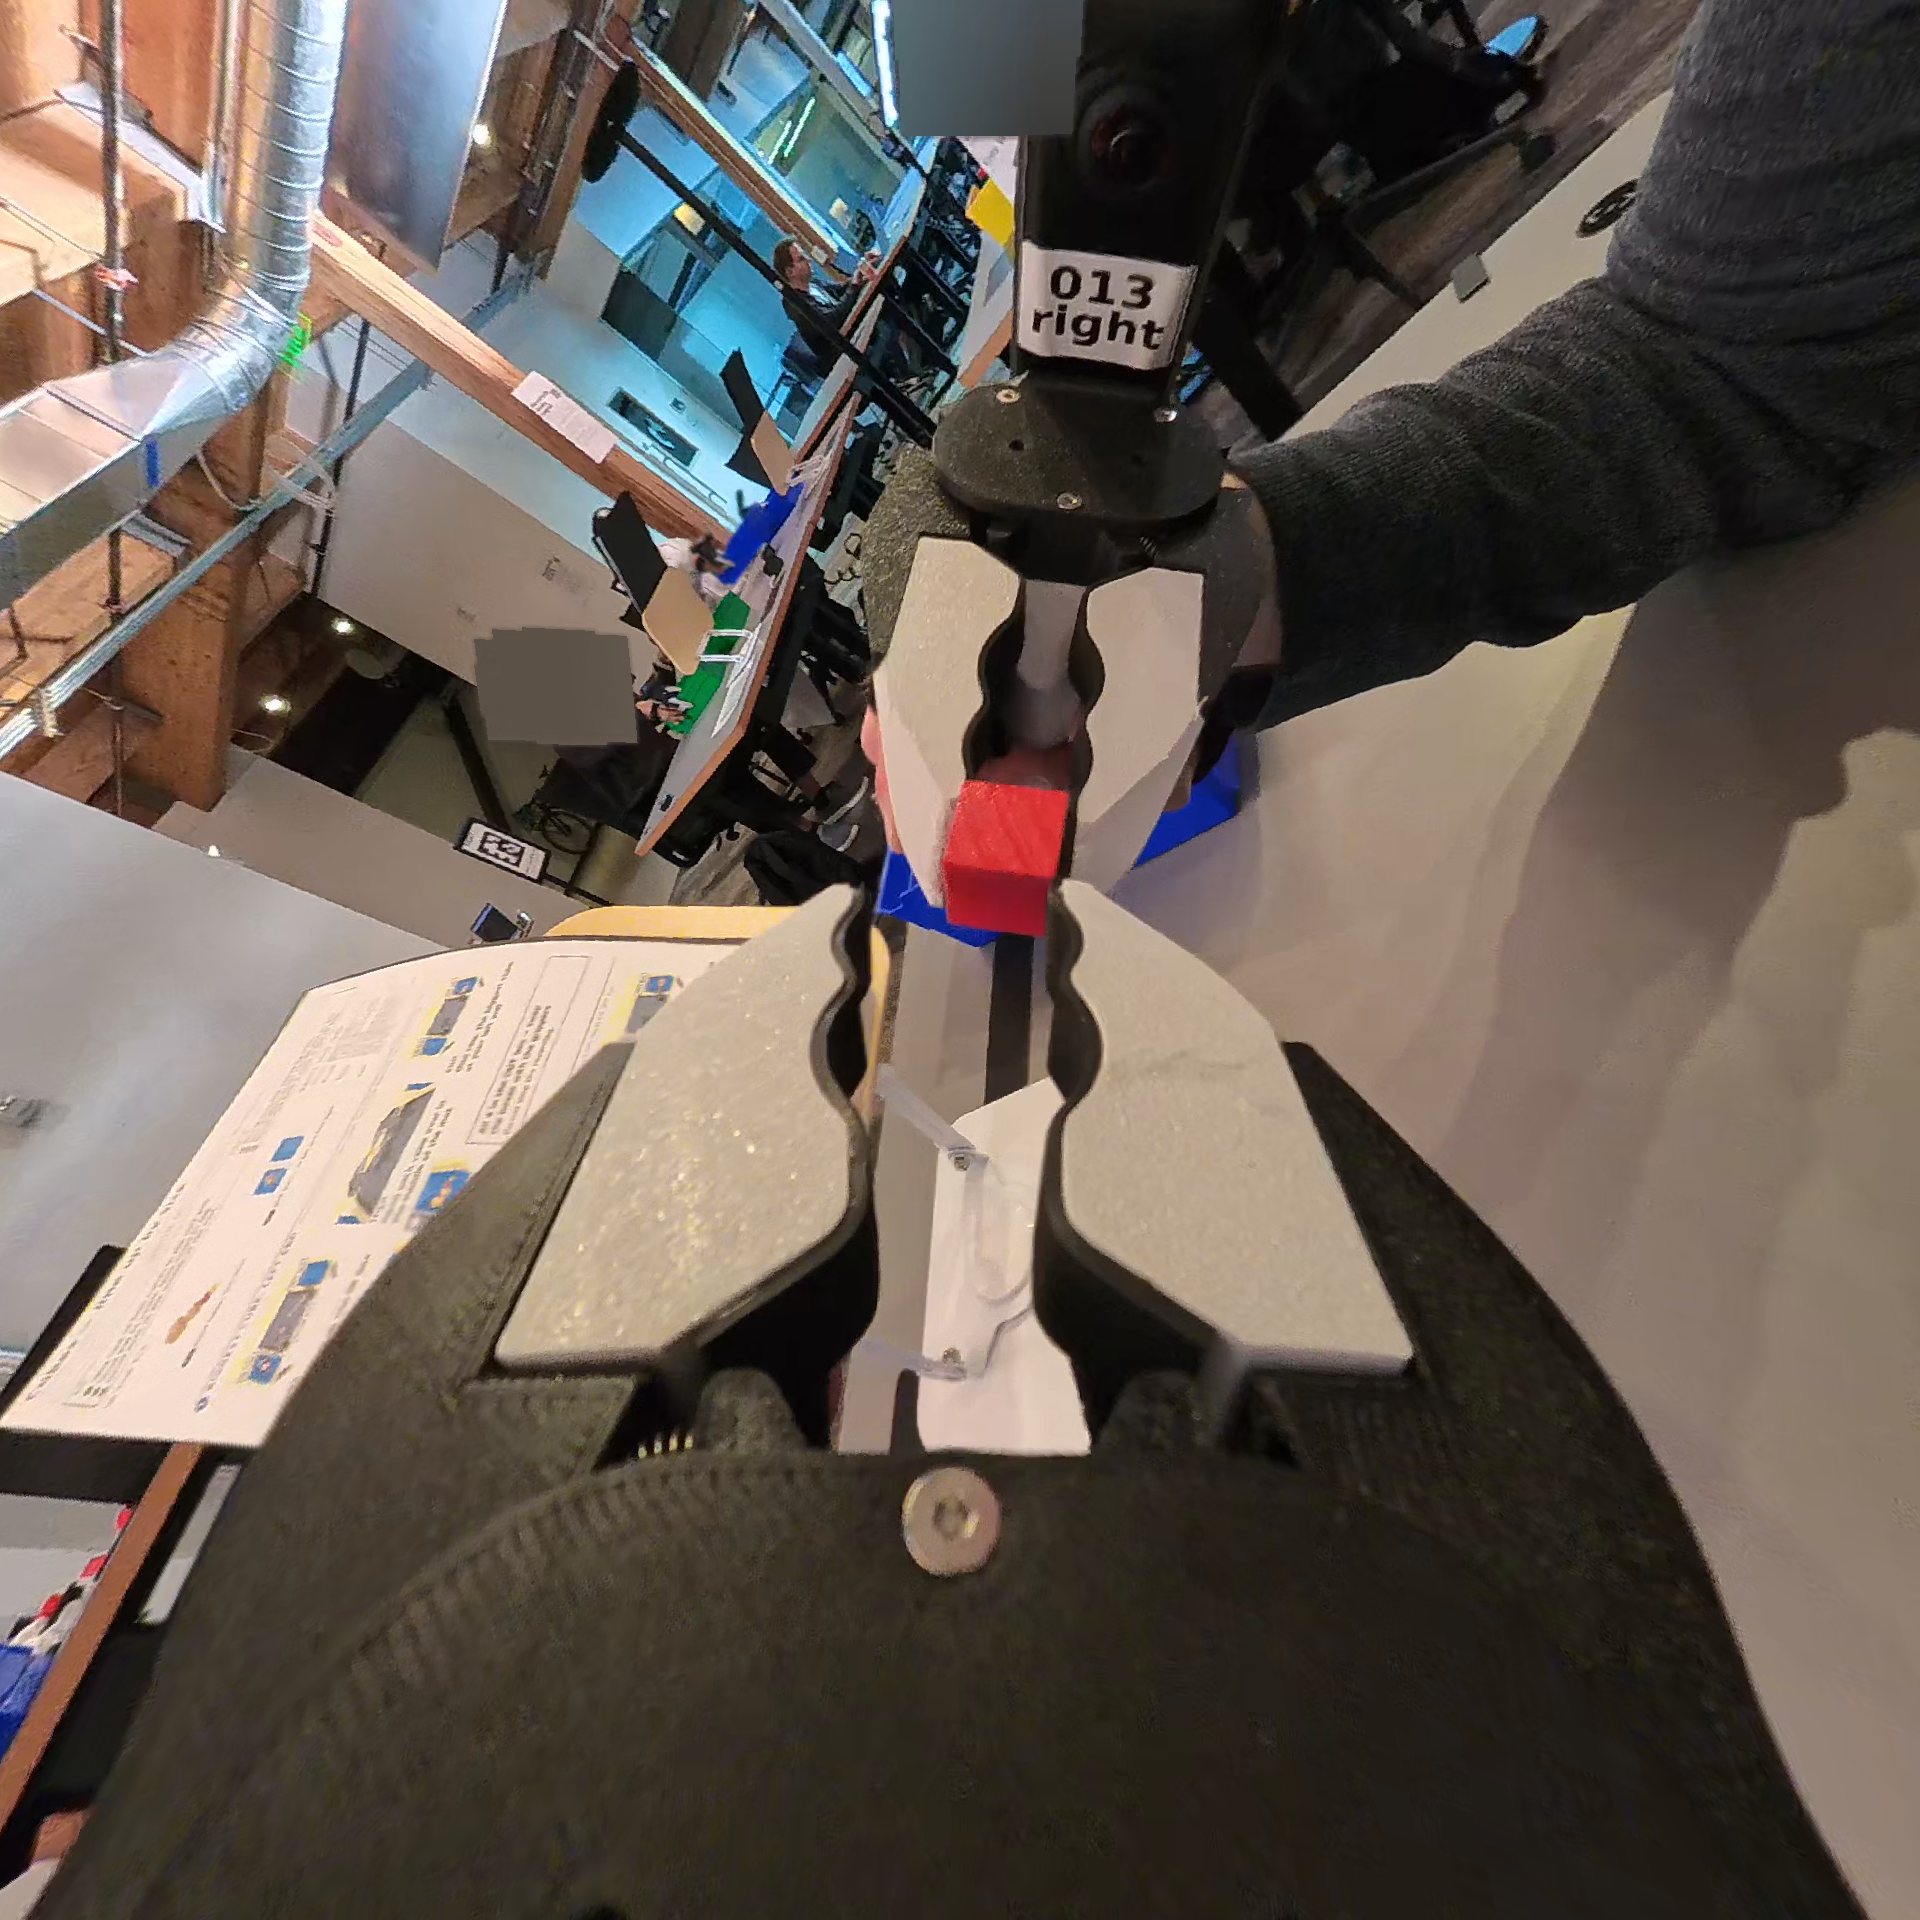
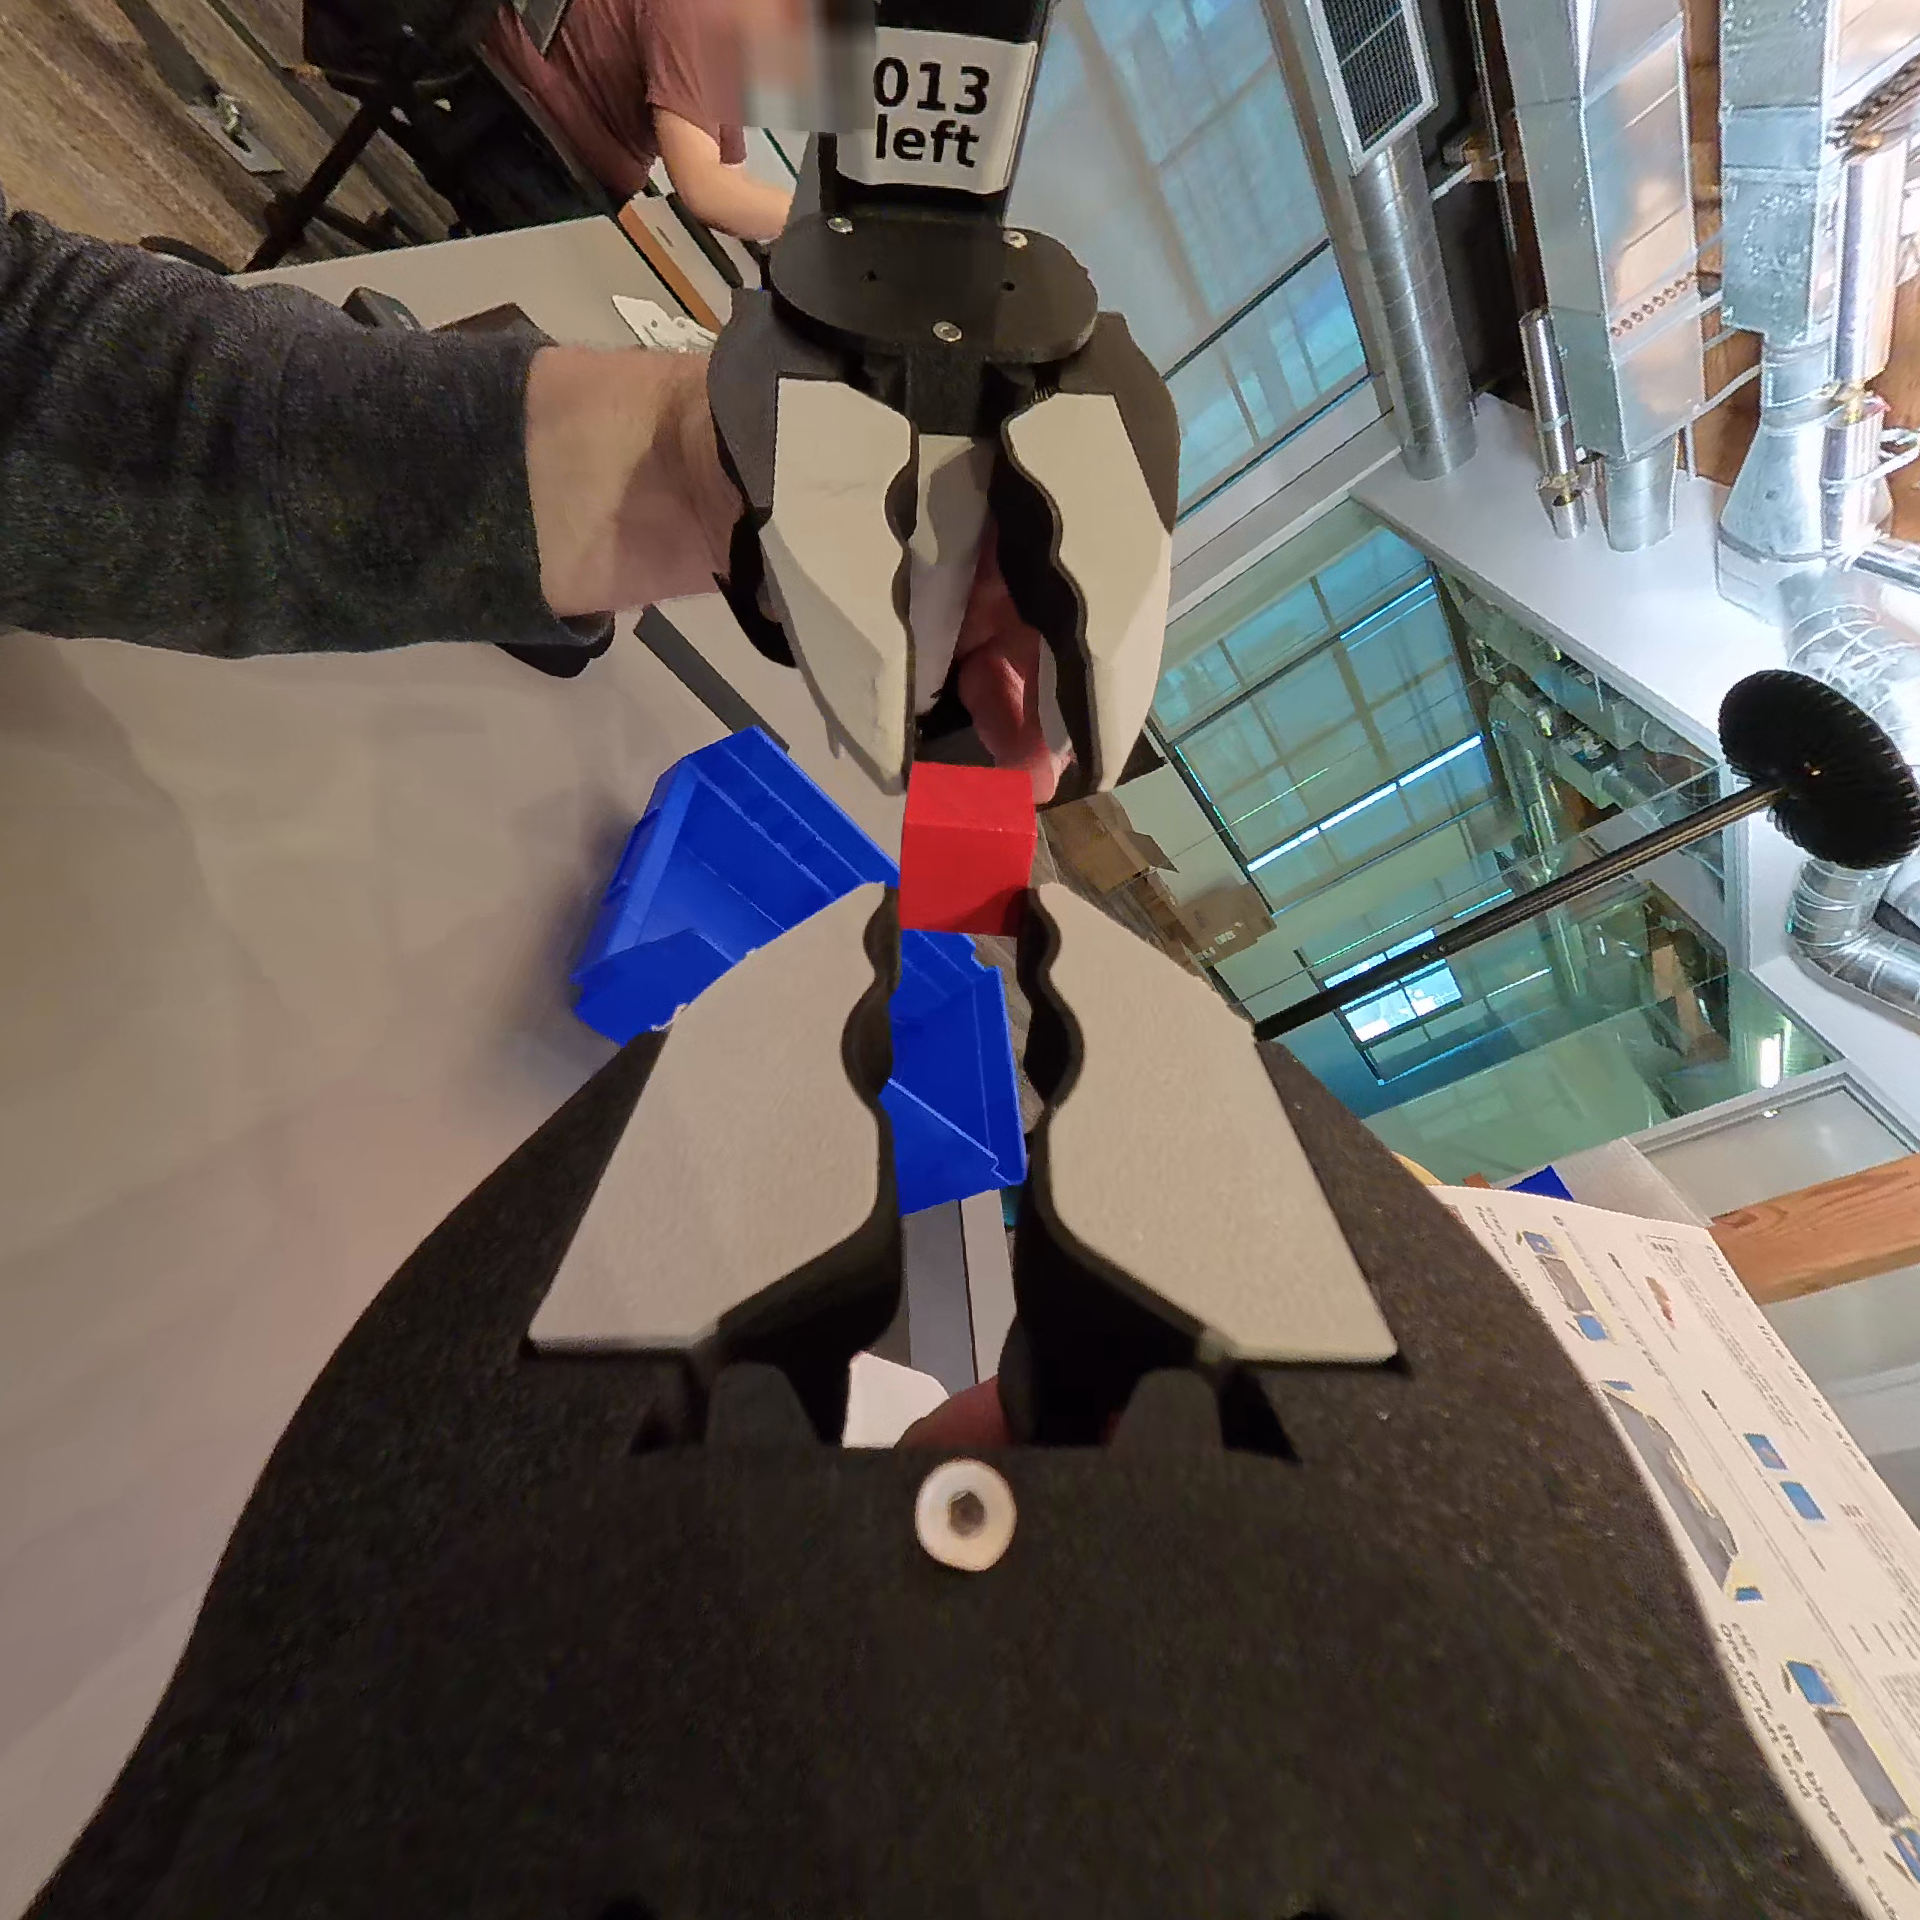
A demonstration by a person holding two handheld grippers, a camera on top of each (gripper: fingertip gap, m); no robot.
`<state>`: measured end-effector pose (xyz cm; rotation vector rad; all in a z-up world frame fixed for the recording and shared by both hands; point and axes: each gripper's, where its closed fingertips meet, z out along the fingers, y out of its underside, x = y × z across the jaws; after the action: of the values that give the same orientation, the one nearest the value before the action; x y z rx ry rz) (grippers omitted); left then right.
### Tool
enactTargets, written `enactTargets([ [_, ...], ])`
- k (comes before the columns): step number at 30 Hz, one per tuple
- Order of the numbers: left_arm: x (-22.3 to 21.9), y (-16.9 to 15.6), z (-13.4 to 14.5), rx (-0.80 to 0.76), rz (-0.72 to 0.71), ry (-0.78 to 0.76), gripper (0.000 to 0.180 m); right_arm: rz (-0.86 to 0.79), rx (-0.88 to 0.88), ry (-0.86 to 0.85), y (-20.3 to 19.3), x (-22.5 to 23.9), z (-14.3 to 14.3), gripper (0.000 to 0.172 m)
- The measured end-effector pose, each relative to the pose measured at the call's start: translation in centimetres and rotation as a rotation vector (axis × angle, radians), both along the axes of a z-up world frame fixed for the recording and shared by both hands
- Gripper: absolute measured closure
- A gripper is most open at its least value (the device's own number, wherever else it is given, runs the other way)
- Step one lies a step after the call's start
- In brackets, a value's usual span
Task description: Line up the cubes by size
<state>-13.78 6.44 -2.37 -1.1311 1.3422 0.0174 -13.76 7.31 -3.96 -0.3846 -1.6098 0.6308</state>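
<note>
Red cube (image 2: 966,862): small, solid red, flat matte faces with crisp edges, faint grain on the face seen from the left wrist view (image 1: 1006,854). Held in the air between the two grippers, which face each other tip to tip, above a blue bin (image 2: 727,894)

Right gripper (image 2: 961,904) is pinching the cube, both pads tight on opposite faces. Left gripper (image 1: 956,914) has its fingers spread a bit wider than the cube; one fingertip (image 1: 1070,914) sits at the cube's edge, the other (image 1: 842,914) stands clear with a visible gap, so no grip from that side

Blue bin is plastic, ribbed, lying on a pale grey tabletop (image 2: 260,935). A dark seam runs across the table under the grippers. Printed instruction sheet (image 1: 343,1174) with small coloured pictures lies at the table edge. Grey knit sleeves (image 1: 1662,364) on both arms holding the grippers

Room: open workshop, exposed wooden beams, silver ventilation ducts (image 1: 260,260), big glass windows (image 2: 1403,831), more desks behind with a person seated there
</note>
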Motion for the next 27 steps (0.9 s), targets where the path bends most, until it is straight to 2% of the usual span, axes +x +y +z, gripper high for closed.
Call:
enactTargets([
  [4, -1.0, 0.1, 0.8, 0.033, 0.041, -0.010, 0.154, -0.032, 0.007, 0.005, 0.8, 0.4, 0.4, 0.151],
  [9, -2.3, -0.1, 1.9, 0.079, 0.103, -0.012, 0.173, -0.123, 0.032, 0.031, 2.9, 2.3, 2.1, 0.151],
  [11, -3.0, -0.3, 2.3, 0.099, 0.134, -0.005, 0.180, -0.214, 0.061, 0.034, 4.8, 3.8, 2.8, 0.151],
  [15, -4.3, -1.0, 3.1, 0.134, 0.178, -0.002, 0.180, -0.418, 0.075, -0.019, 10.0, 8.7, 2.9, 0.151],
  [23, -5.4, -2.1, 4.2, 0.169, 0.179, -0.024, 0.180, -0.879, 0.105, -0.586, 22.7, 22.5, -3.2, 0.150],
  [27, -5.1, -1.9, 3.9, 0.159, 0.175, -0.014, 0.180, -1.024, 0.069, -0.854, 28.0, 28.9, -7.1, 0.151],
])
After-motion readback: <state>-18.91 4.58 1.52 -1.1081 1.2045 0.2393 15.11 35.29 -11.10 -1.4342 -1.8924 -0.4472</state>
